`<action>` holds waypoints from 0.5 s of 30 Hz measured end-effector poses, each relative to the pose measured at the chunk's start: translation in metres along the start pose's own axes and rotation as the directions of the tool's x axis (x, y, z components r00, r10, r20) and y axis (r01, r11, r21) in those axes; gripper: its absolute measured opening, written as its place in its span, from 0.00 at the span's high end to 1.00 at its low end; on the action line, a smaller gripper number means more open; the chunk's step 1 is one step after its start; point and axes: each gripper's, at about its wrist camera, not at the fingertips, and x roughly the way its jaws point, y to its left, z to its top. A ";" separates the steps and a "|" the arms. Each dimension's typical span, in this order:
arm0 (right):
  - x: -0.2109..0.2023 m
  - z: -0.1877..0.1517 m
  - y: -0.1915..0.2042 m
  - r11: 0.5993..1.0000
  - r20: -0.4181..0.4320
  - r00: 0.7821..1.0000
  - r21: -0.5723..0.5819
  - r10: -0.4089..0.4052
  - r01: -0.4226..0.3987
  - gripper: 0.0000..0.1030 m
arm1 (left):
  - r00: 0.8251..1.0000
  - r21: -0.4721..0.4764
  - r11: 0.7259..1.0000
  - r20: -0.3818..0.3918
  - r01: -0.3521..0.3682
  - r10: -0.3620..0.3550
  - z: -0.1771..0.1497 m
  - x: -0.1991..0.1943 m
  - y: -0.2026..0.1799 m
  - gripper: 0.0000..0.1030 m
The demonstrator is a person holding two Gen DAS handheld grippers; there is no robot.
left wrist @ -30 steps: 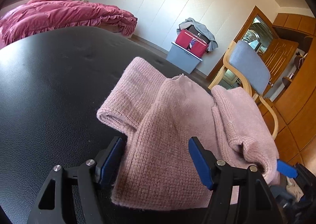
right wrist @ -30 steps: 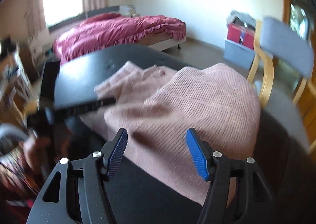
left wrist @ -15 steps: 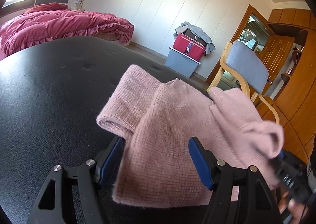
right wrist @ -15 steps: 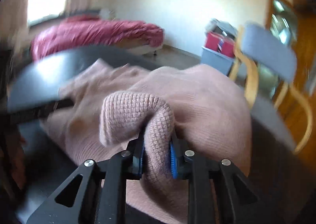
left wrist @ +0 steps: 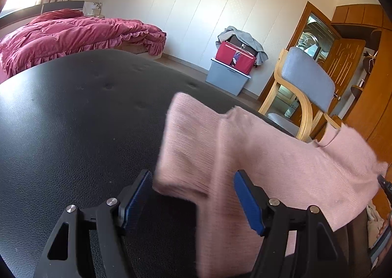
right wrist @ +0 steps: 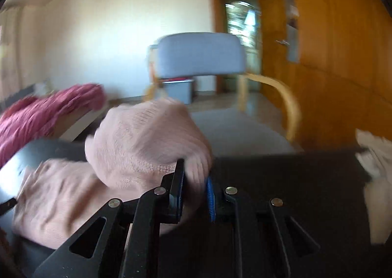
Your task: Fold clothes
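Pinching pink sweater [right wrist: 147, 140], right tongs [right wrist: 196, 189]; chair [right wrist: 201, 55] beyond.

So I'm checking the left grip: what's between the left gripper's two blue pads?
In the left wrist view, the pink sweater lies between the left gripper's open fingers, over the black table; neither pad visibly presses it.

No readable text, label, brand, number or sign is showing in either view. The red storage bag [left wrist: 235, 57] against the far wall is carrying a small patch on its front, but it is appearing too small to make out as lettering. The right wrist view is smearing with motion blur, so nothing there is reading as writing either.
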 end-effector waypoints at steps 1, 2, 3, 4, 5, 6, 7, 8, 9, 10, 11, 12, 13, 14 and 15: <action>-0.002 0.001 -0.019 0.999 0.005 0.999 0.021 -0.047 0.047 0.90 | 1.000 0.002 1.000 0.000 -0.003 0.003 0.000 0.000 0.000 0.32; -0.005 0.002 -0.037 0.995 0.008 0.996 0.041 -0.094 0.094 0.94 | 1.000 0.005 1.000 0.001 -0.007 0.007 0.001 0.000 -0.001 0.32; -0.009 0.003 -0.055 0.988 0.016 0.990 0.065 -0.141 0.139 1.00 | 1.000 0.011 1.000 0.000 -0.014 0.014 0.000 0.000 -0.002 0.31; -0.014 0.004 -0.073 0.981 0.008 0.985 0.091 -0.174 0.172 1.00 | 1.000 0.021 1.000 -0.002 -0.023 0.023 0.000 0.000 -0.004 0.31; -0.018 0.005 -0.091 0.973 -0.013 0.980 0.117 -0.197 0.197 1.00 | 0.999 0.045 0.998 -0.011 -0.032 0.032 0.000 0.002 -0.010 0.31; -0.023 0.005 -0.110 0.965 -0.034 0.975 0.143 -0.219 0.222 0.95 | 0.999 0.070 0.997 -0.019 -0.041 0.042 0.000 0.003 -0.016 0.31; -0.028 0.006 -0.128 0.955 -0.056 0.969 0.168 -0.240 0.246 0.94 | 0.998 0.095 0.994 -0.027 -0.049 0.052 -0.001 0.005 -0.022 0.31; -0.029 0.004 -0.136 0.959 -0.087 0.974 0.176 -0.210 0.223 0.93 | 0.997 0.120 0.991 -0.035 -0.057 0.062 -0.001 0.007 -0.028 0.31; -0.027 0.000 -0.137 0.971 -0.123 0.982 0.174 -0.144 0.164 0.85 | 0.996 0.144 0.987 -0.043 -0.065 0.072 -0.001 0.008 -0.035 0.32; -0.026 -0.005 -0.133 0.980 -0.149 0.986 0.170 -0.077 0.102 0.72 | 0.995 0.169 0.983 -0.051 -0.073 0.083 -0.001 0.010 -0.041 0.32; -0.024 -0.012 -0.122 0.987 -0.164 0.986 0.158 -0.003 0.030 0.63 | 0.994 0.190 0.979 -0.059 -0.075 0.088 -0.001 0.012 -0.047 0.32; -0.023 -0.018 -0.108 0.990 -0.173 0.983 0.138 0.057 -0.033 0.43 | 0.995 0.198 0.979 -0.072 -0.057 0.073 -0.001 0.014 -0.052 0.32; -0.021 -0.023 -0.087 0.989 -0.177 0.977 0.107 0.122 -0.104 0.33 | 0.995 0.203 0.978 -0.084 -0.043 0.061 0.000 0.016 -0.057 0.32; -0.017 -0.027 -0.065 0.980 -0.181 0.964 0.079 0.193 -0.181 0.32 | 0.994 0.200 0.979 -0.092 -0.039 0.058 0.002 0.018 -0.061 0.32; -0.013 -0.029 -0.047 0.968 -0.191 0.949 0.067 0.250 -0.242 0.32 | 0.992 0.196 0.980 -0.107 -0.038 0.060 0.005 0.022 -0.063 0.32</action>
